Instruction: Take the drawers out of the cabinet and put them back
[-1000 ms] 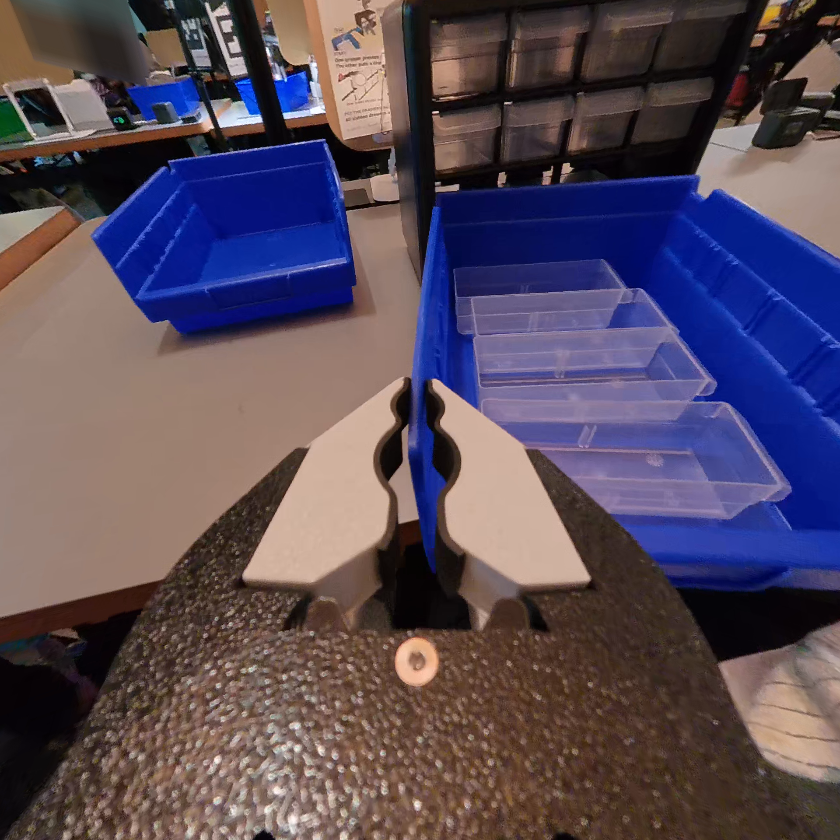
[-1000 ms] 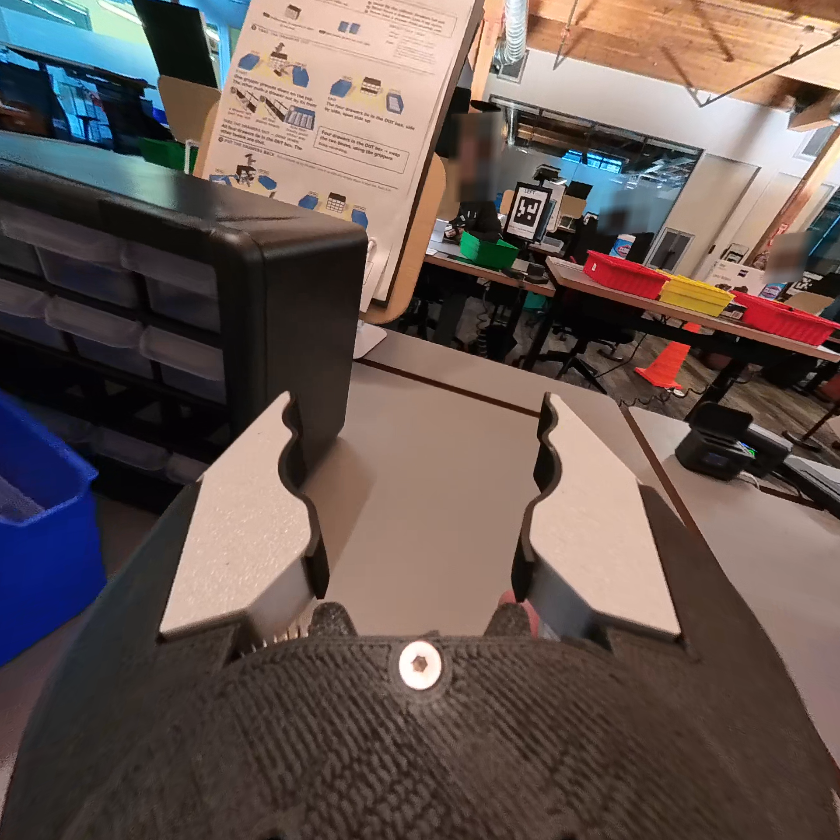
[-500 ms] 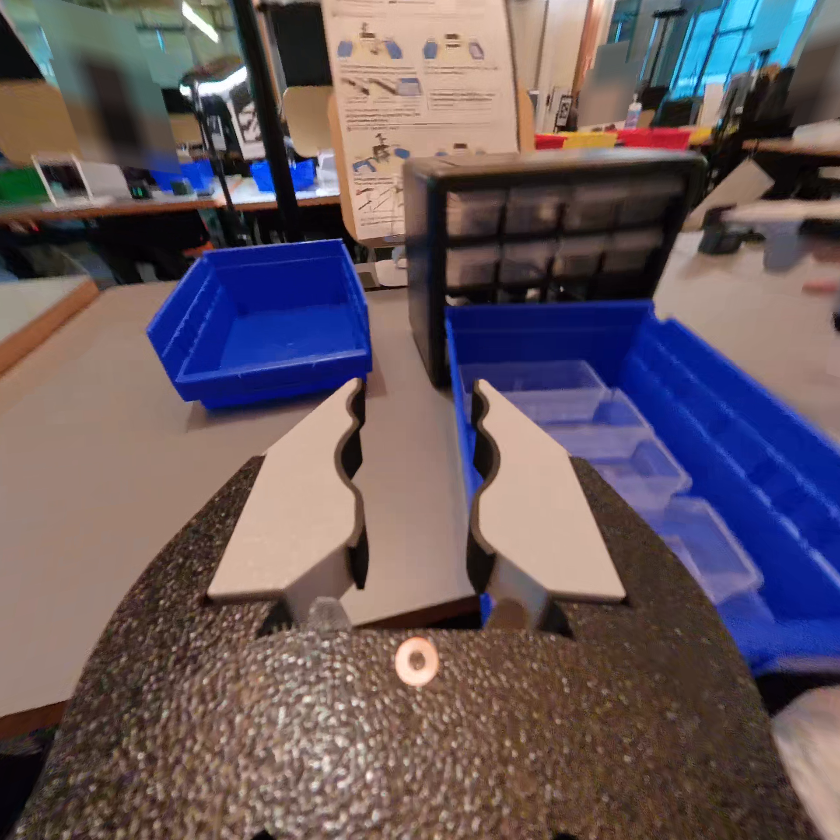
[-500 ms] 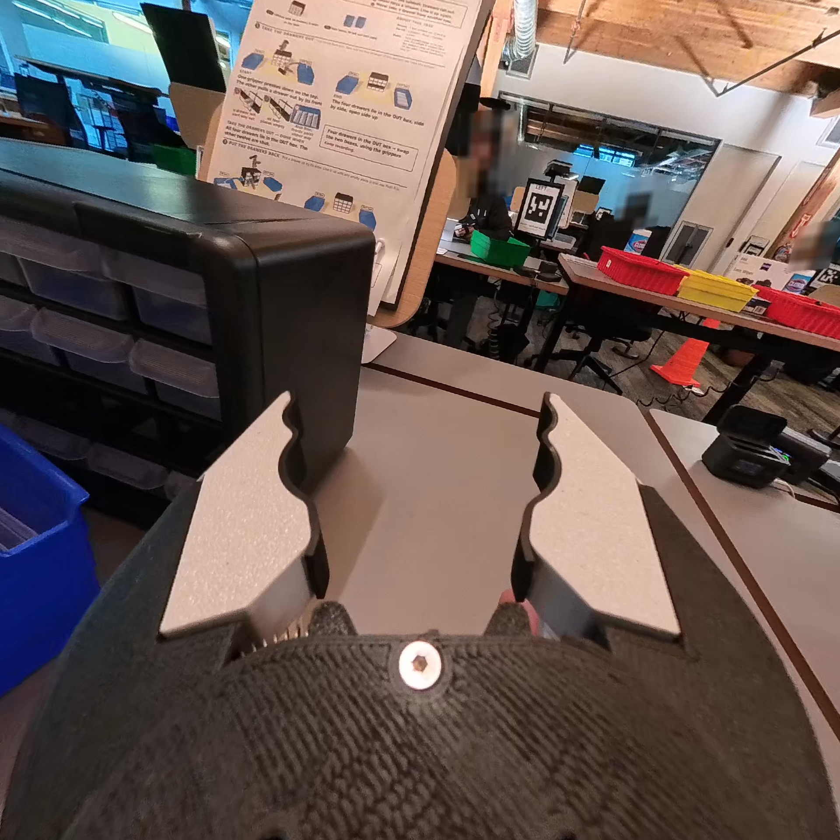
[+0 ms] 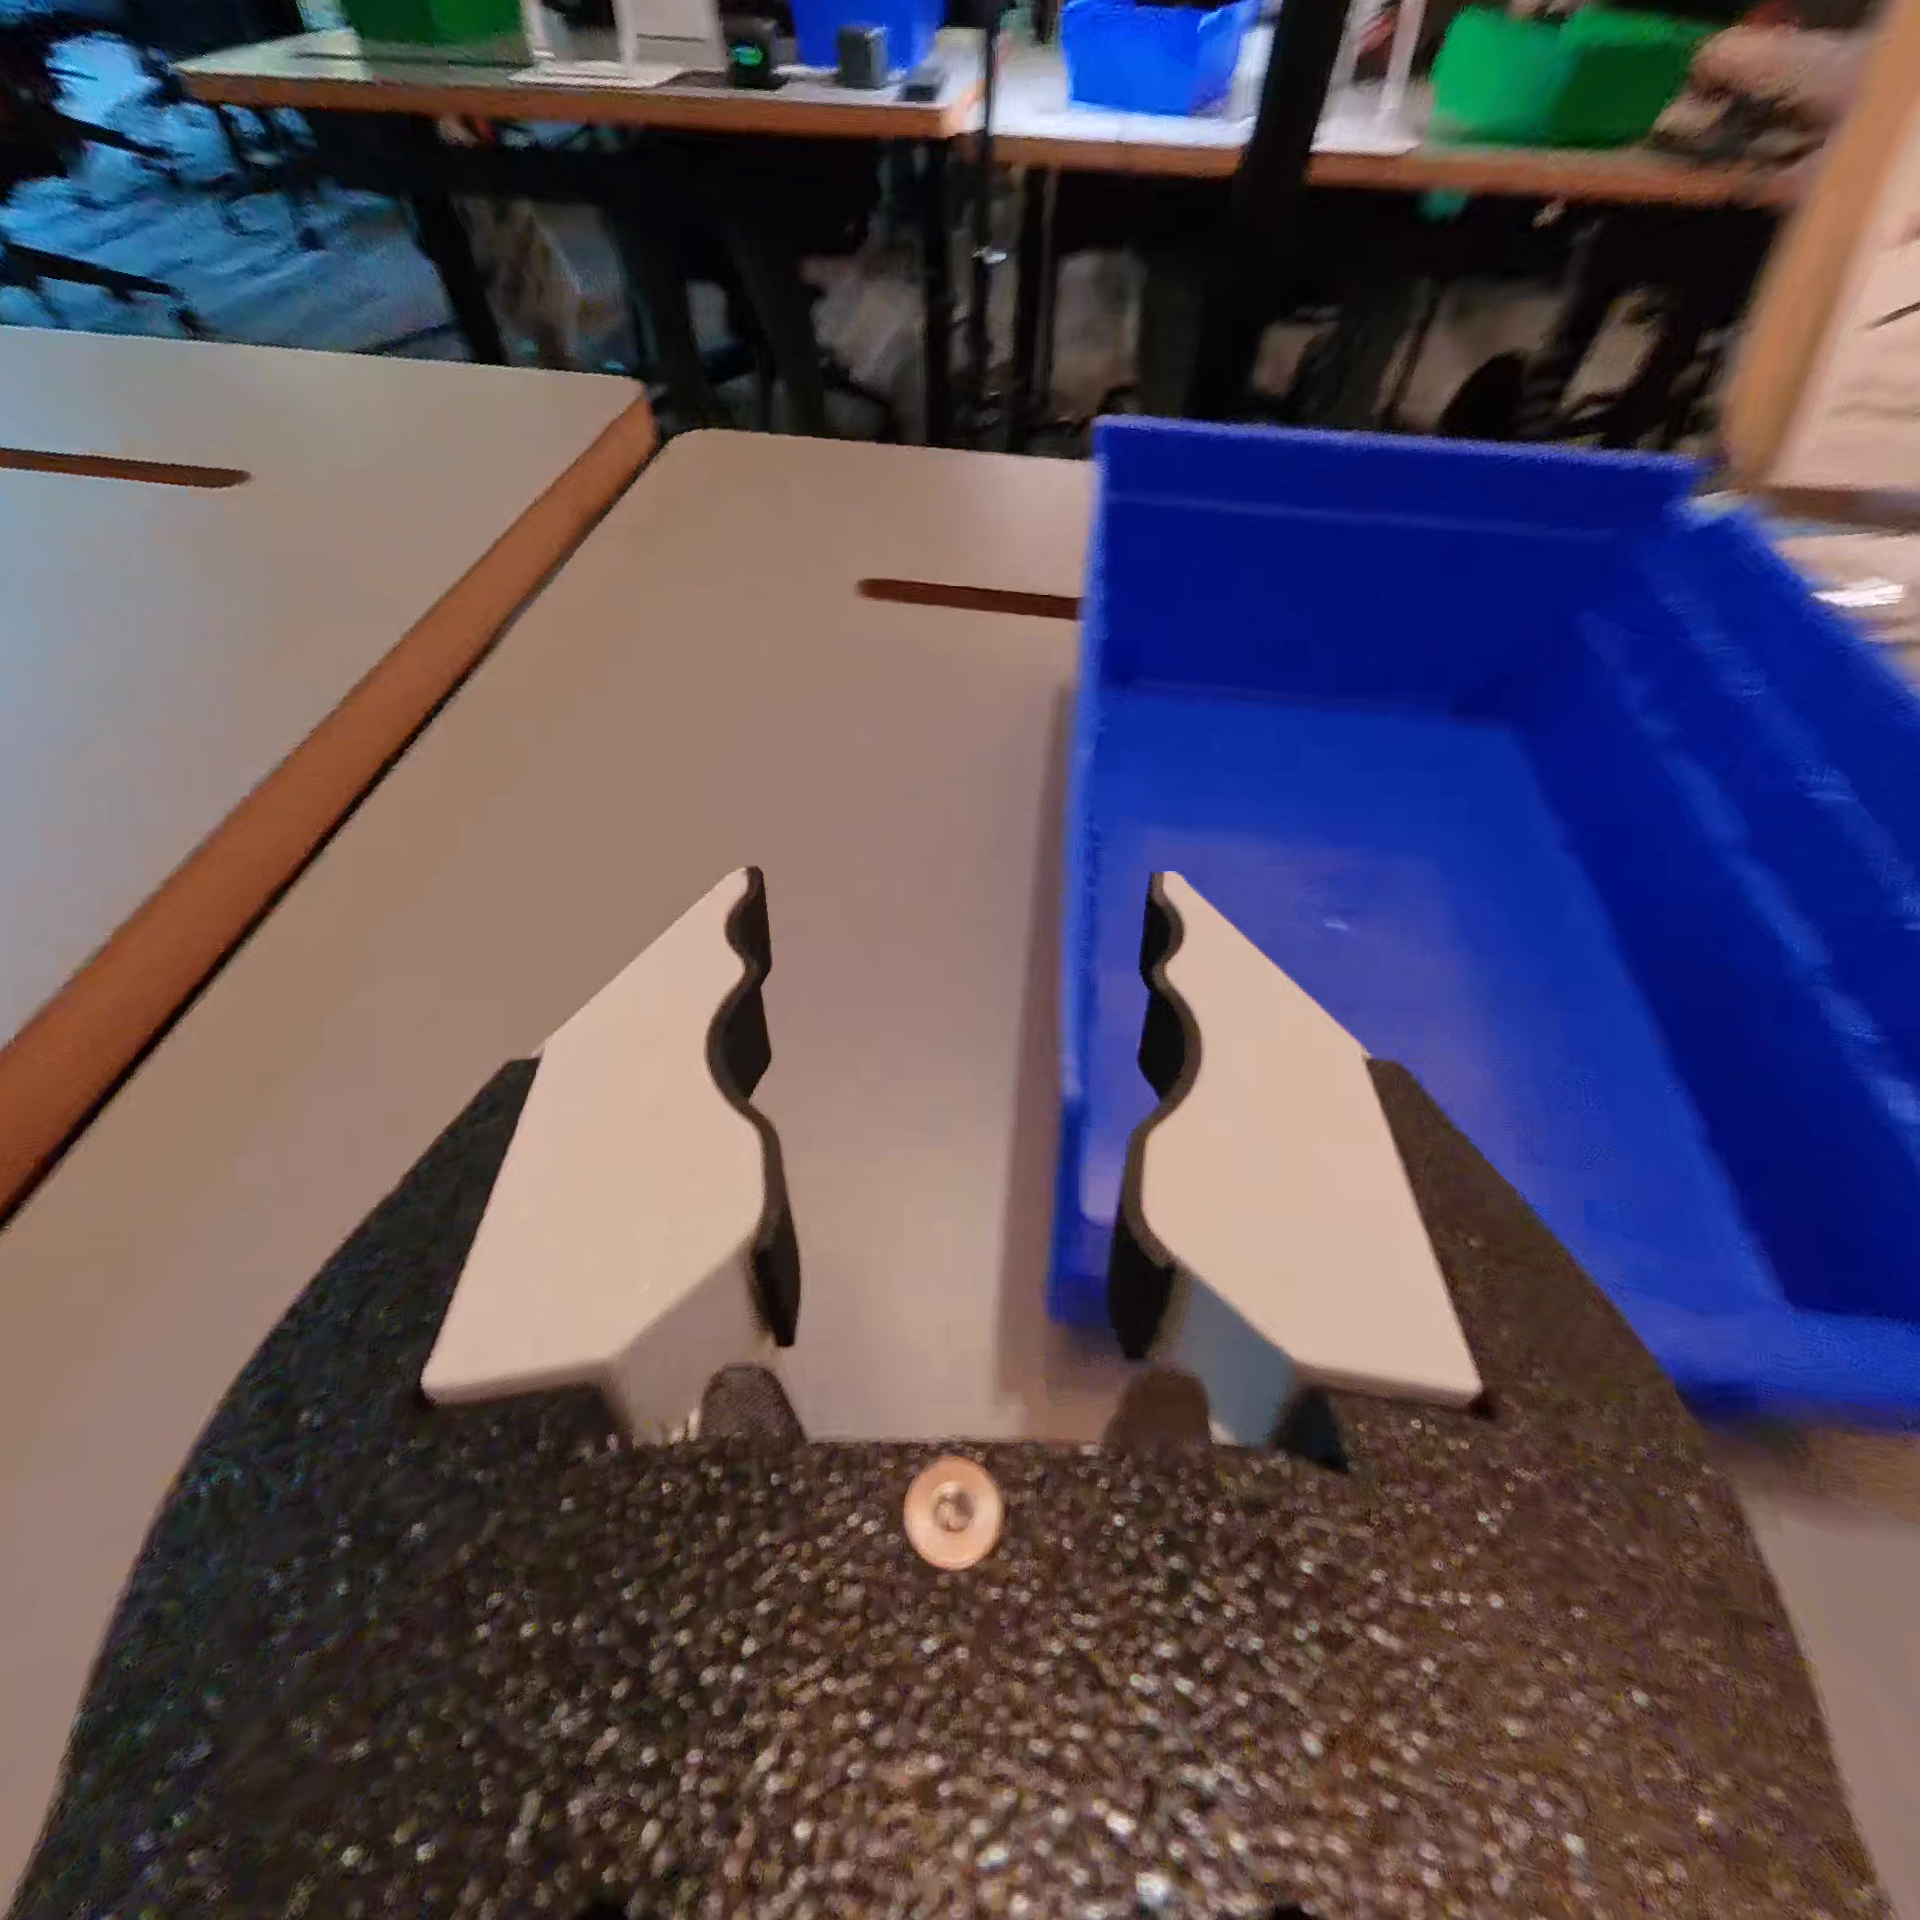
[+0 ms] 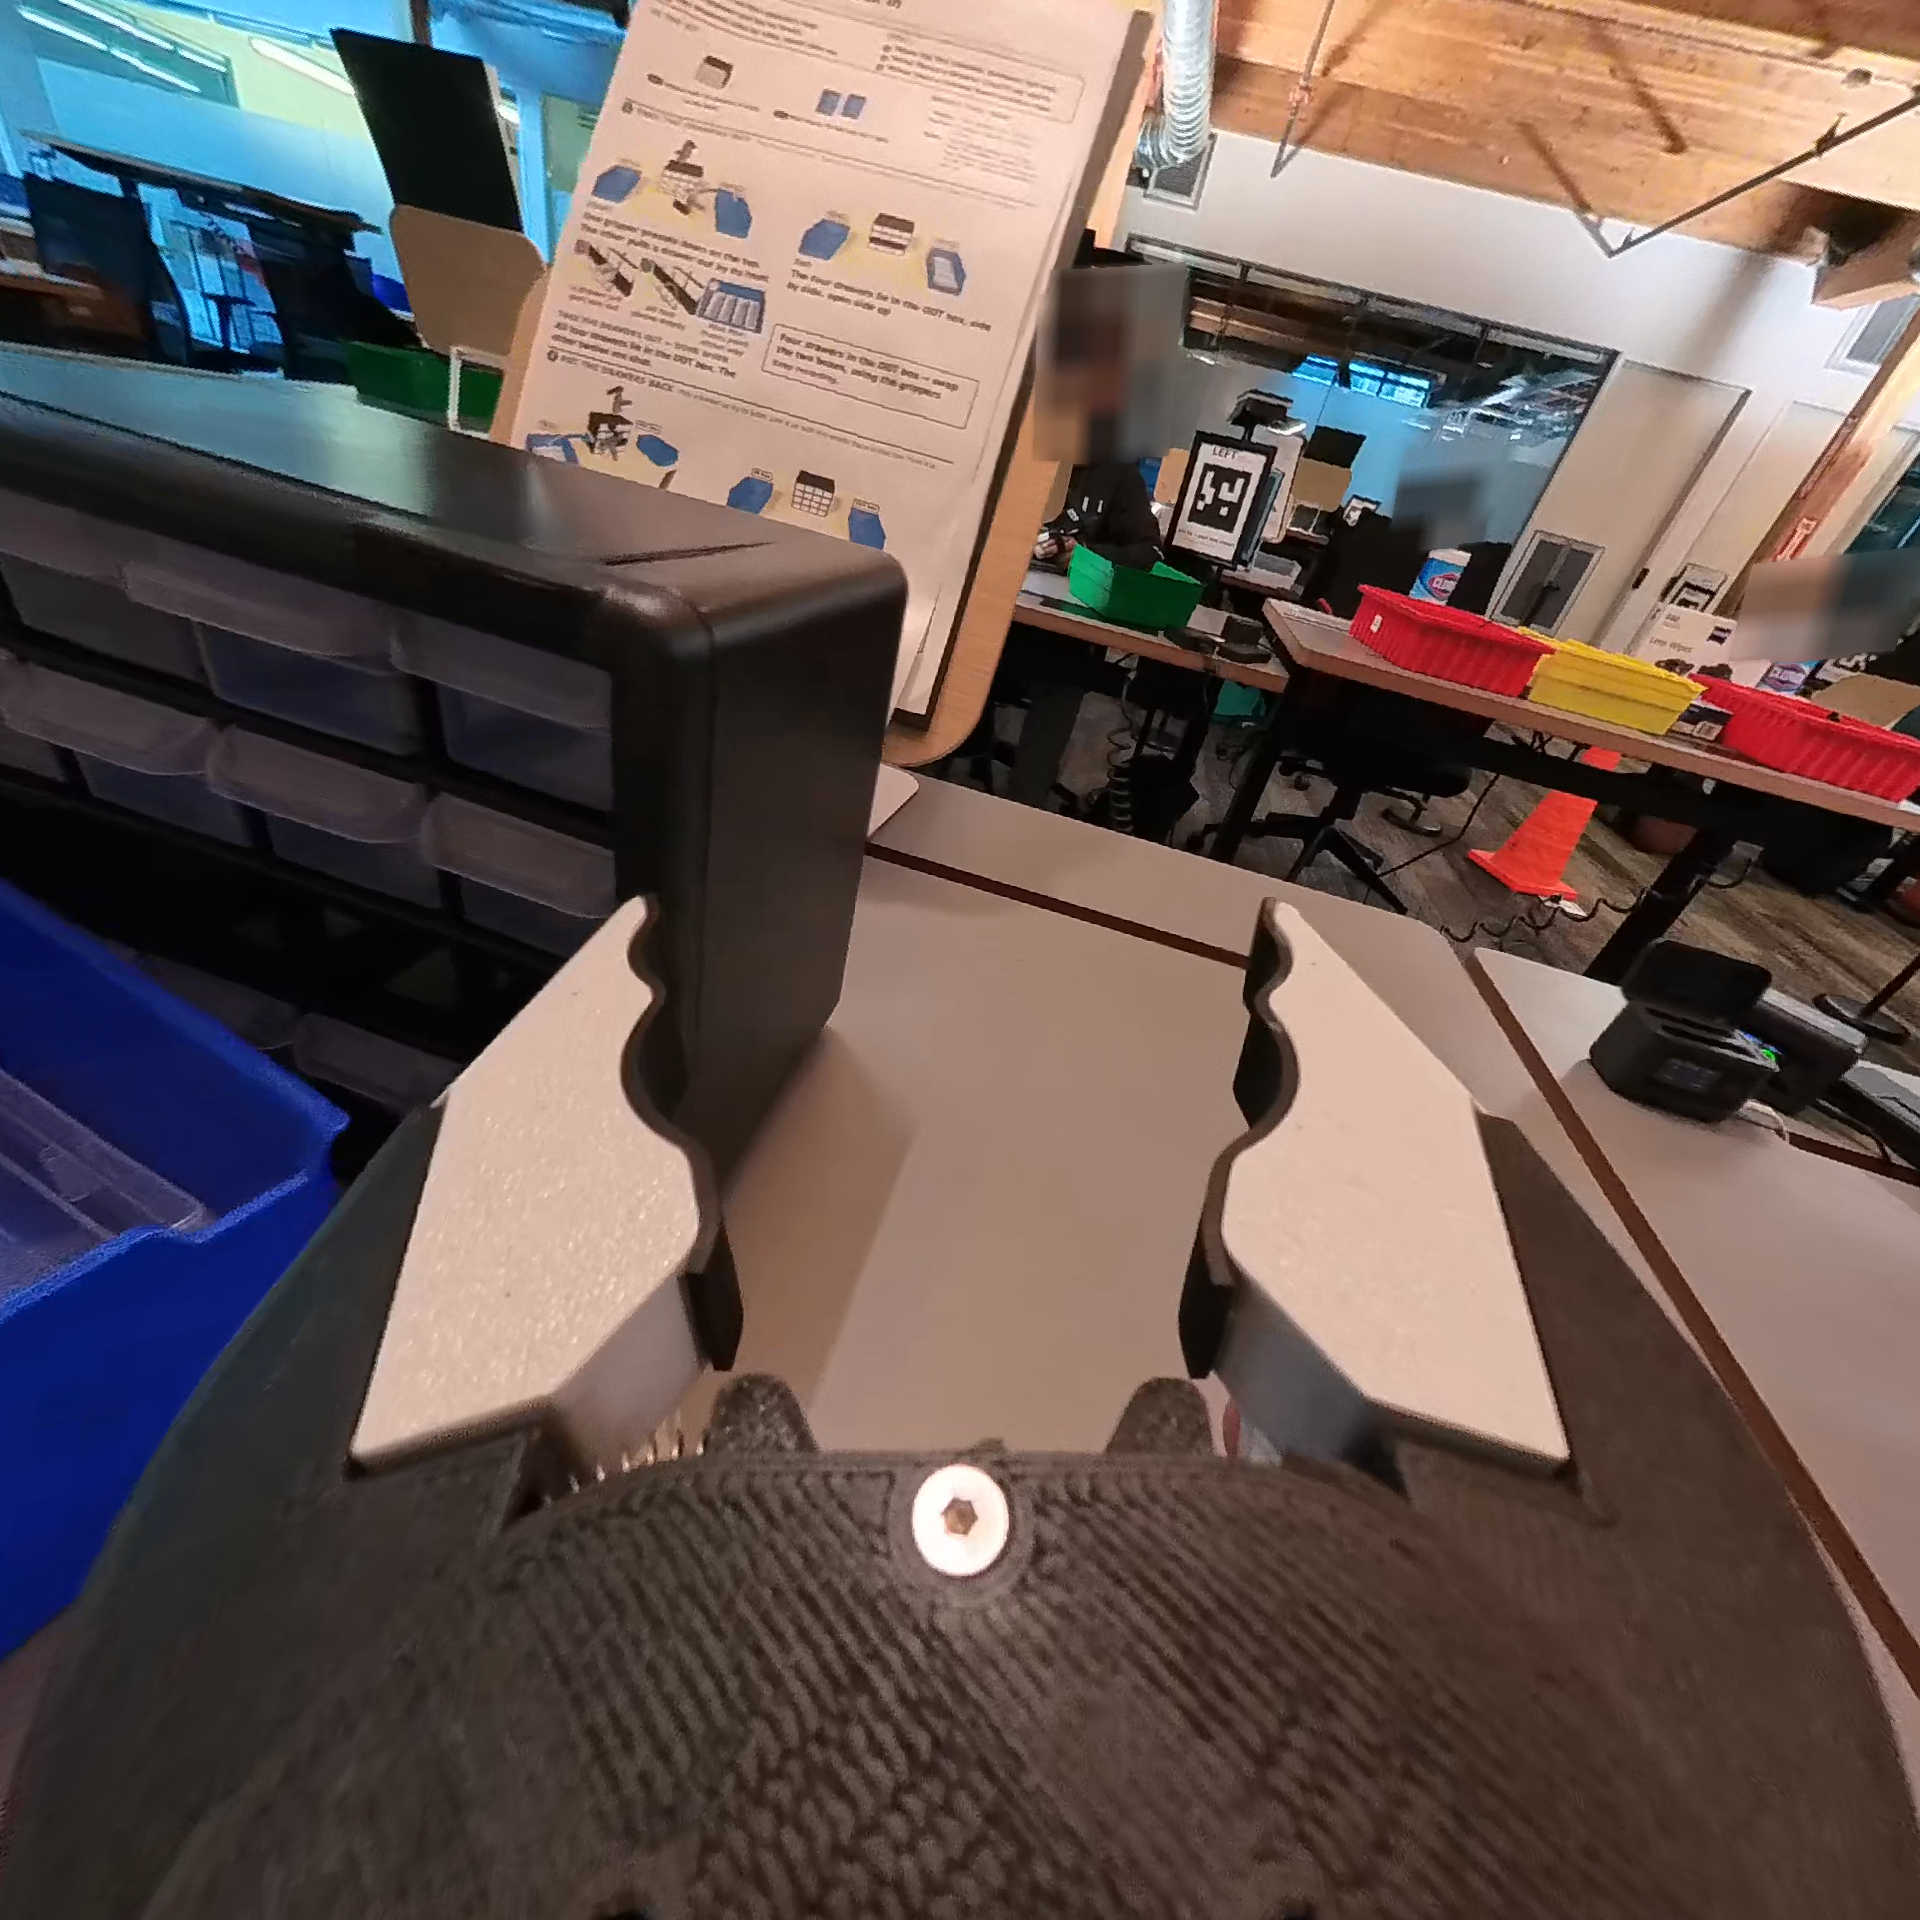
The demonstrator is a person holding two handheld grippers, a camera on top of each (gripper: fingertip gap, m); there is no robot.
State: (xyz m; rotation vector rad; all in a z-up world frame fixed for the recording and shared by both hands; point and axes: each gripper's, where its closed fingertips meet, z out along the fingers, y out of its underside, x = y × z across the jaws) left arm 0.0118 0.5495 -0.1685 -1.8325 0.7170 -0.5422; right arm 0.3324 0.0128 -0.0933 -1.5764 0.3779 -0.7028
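Observation:
My left gripper (image 5: 956, 883) is open and empty above the grey table (image 5: 727, 779). It is just left of an empty blue bin (image 5: 1455, 935), whose left wall lies between my fingers in the picture, farther off and below. My right gripper (image 6: 956, 914) is open wide and empty. It hovers by the right front corner of the black drawer cabinet (image 6: 769, 727), which holds clear drawers (image 6: 312, 686) in its upper rows. A second blue bin (image 6: 125, 1195) at the left holds clear drawers (image 6: 73, 1174).
An instruction sheet (image 6: 810, 270) leans behind the cabinet. A black device (image 6: 1704, 1039) sits on the neighbouring table at right. Another table (image 5: 156, 623) adjoins on the left. Farther tables carry red, yellow and green bins; a person sits behind.
My left gripper opened from shut and swung left, away from the bin of drawers toward the empty blue bin. My right gripper barely moved and stayed open.

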